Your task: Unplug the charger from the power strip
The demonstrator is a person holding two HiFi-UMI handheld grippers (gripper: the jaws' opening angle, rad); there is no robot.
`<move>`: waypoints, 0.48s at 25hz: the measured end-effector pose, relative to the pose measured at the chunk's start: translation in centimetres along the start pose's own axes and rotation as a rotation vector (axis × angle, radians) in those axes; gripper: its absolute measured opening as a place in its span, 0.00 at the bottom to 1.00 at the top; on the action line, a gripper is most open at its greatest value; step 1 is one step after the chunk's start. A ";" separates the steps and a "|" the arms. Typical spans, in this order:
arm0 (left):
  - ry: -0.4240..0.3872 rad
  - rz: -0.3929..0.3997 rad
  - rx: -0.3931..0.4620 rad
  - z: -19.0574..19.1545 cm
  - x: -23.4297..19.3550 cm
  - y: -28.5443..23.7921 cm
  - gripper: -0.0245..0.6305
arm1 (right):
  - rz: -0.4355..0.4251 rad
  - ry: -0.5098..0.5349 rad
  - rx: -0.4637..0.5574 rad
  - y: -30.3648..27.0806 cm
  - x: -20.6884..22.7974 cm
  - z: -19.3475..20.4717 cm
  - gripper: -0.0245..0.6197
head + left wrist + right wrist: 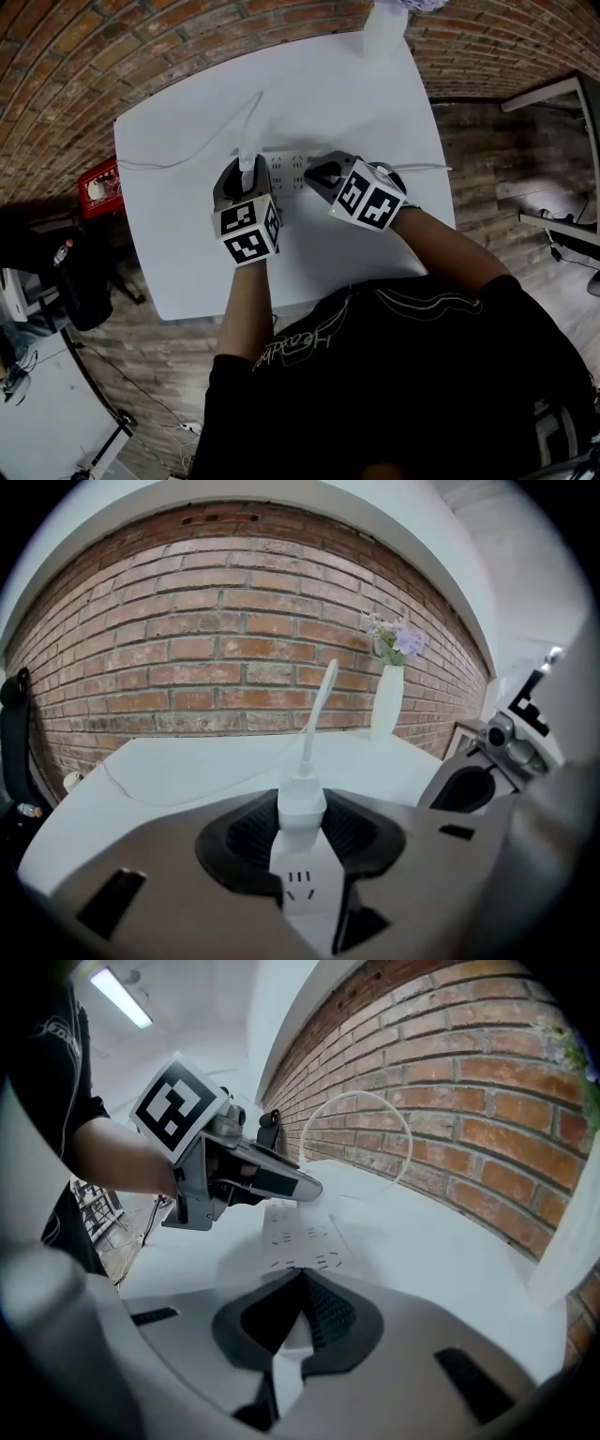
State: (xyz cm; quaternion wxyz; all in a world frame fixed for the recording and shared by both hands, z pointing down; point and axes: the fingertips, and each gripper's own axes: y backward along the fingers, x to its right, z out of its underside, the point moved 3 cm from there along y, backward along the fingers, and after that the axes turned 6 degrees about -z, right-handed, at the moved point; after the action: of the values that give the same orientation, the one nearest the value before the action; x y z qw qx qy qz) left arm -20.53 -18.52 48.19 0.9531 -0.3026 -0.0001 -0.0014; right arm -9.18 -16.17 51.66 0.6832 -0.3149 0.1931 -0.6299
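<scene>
Left gripper [302, 829] clamped on white charger [302, 799], pads against both its sides. Charger seated in left end of power strip [291, 171], mid-way across white table [187, 244]; cable [317, 714] running off to far side. Right gripper [298, 1288] jaws together, tips apparently pressing down on strip's right end (contact hard to confirm). Grasp and bracing done; pull-out itself not yet done.

From here the white desk [187, 216] reads as smooth and matt. The white hard-plastic power strip [286, 172] on it has a slight sheen, and the white plastic charger [301, 799] looks smooth and satiny. My left gripper [302, 817] has matt grey plastic shells and black ribbed, rubbery pads [249, 836]. The red-brown brick wall [187, 649] is rough, with gritty mortar.
</scene>
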 end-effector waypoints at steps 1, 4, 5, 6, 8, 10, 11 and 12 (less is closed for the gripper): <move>-0.007 -0.009 -0.002 0.0 0.0 0.1 0.24 | 0.005 0.016 -0.006 0.0 -0.1 0.0 0.03; -0.019 -0.025 -0.005 -0.1 0.0 0.2 0.24 | 0.014 0.041 -0.012 -0.1 -0.1 -0.1 0.03; -0.024 -0.027 -0.006 -0.1 0.0 0.2 0.24 | 0.012 0.035 -0.013 -0.1 -0.1 0.0 0.03; -0.029 -0.028 -0.007 -0.1 0.1 0.2 0.24 | 0.011 0.027 -0.016 -0.1 -0.1 0.0 0.03; -0.024 -0.022 -0.011 -0.1 0.1 0.2 0.24 | 0.010 0.020 -0.021 -0.1 -0.1 0.1 0.03; 0.012 -0.003 -0.022 0.1 0.0 0.1 0.24 | 0.011 0.018 -0.024 -0.1 -0.1 0.1 0.03; 0.040 0.009 -0.028 0.1 -0.1 0.1 0.24 | 0.010 0.014 -0.025 -0.1 0.0 0.1 0.03; 0.063 0.016 -0.033 0.1 -0.2 0.1 0.25 | 0.008 0.009 -0.027 -0.1 0.0 0.1 0.03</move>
State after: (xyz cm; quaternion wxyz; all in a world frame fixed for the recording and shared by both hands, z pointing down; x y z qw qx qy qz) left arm -20.74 -18.41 48.22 0.9475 -0.3182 0.0326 -0.0032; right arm -9.20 -16.14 51.84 0.6805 -0.3203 0.2060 -0.6260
